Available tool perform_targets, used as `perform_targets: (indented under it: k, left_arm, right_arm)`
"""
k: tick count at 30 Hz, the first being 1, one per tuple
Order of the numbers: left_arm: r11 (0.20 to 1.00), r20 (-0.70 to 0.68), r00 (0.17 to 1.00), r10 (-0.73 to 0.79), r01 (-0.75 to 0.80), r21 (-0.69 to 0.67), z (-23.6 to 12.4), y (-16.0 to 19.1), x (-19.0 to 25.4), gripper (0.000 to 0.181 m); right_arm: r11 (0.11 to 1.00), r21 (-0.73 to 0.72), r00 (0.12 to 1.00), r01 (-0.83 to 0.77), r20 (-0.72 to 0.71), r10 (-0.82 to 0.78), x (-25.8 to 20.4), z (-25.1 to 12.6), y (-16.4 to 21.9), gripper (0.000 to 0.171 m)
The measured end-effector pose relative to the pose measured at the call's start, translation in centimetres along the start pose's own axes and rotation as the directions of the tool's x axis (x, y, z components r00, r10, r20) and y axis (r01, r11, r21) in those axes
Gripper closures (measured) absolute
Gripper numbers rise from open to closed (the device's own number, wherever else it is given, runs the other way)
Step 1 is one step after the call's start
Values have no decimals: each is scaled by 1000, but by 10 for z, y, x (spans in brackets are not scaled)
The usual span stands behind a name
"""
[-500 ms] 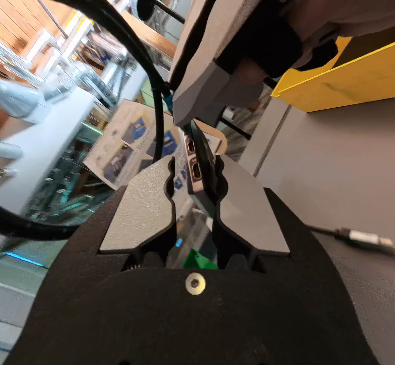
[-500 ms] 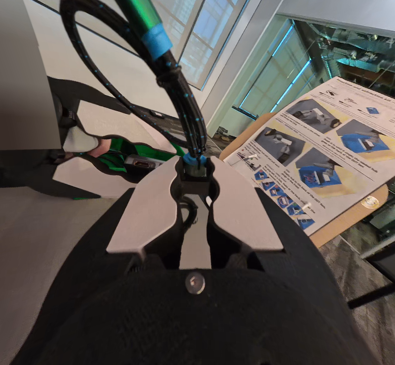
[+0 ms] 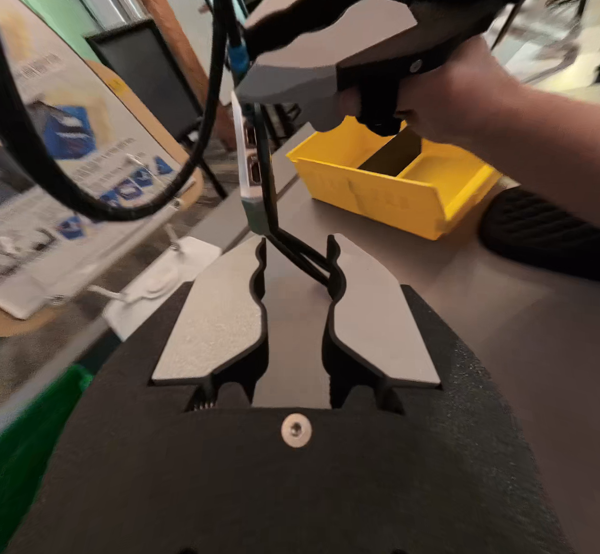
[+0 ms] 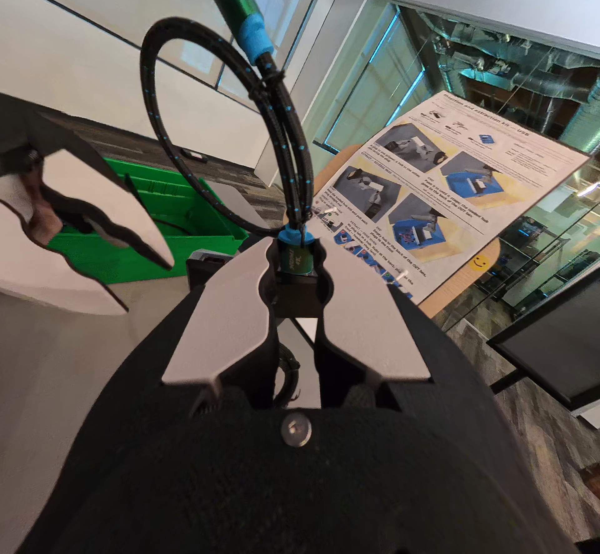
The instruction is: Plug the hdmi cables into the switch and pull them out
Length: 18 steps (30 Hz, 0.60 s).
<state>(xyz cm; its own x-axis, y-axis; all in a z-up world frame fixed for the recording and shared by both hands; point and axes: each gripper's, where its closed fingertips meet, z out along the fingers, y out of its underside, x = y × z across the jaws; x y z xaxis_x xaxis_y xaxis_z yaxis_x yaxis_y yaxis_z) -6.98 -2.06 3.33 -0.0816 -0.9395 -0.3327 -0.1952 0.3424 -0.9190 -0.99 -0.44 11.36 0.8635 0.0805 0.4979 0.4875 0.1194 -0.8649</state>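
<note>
Yellow bin (image 3: 383, 191) on grey table (image 3: 487, 327); green bin (image 4: 181, 213); instruction sheet (image 4: 438, 194).

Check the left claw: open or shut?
Open. On the left claw the fingers stand apart; the switch lies beyond their tips, not clamped.

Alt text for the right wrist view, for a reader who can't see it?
The right gripper is shut on the green HDMI plug, whose black braided cable loops upward. To the left sit the left gripper and a green bin; an instruction sheet stands to the right.
</note>
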Motion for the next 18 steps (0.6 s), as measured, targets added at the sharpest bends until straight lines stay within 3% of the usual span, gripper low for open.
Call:
perform_targets:
  k: [3,7,13,18]
  left_arm:
    - [978,-33,983,-181,184,104,3,-1,-12,145]
    - [818,-201,849,-488,526,232,-5,-13,-25,143]
    - [640,-453,606,-654,762,97,-3,-19,-10,112]
    - [487,-586,382,-714,873,-24,-1,-18,-4,107]
  right_arm:
    - [999,49,1000,9,-8,-8,4,-5,-6,152]
    - [990,133,999,37,-10,-36,2,-10,-16,152]
    - [978,172,993,117,-15,-116,-11,-9,-23,152]
    - [973,178,989,149,-3,-151,-19,-8,-25,152]
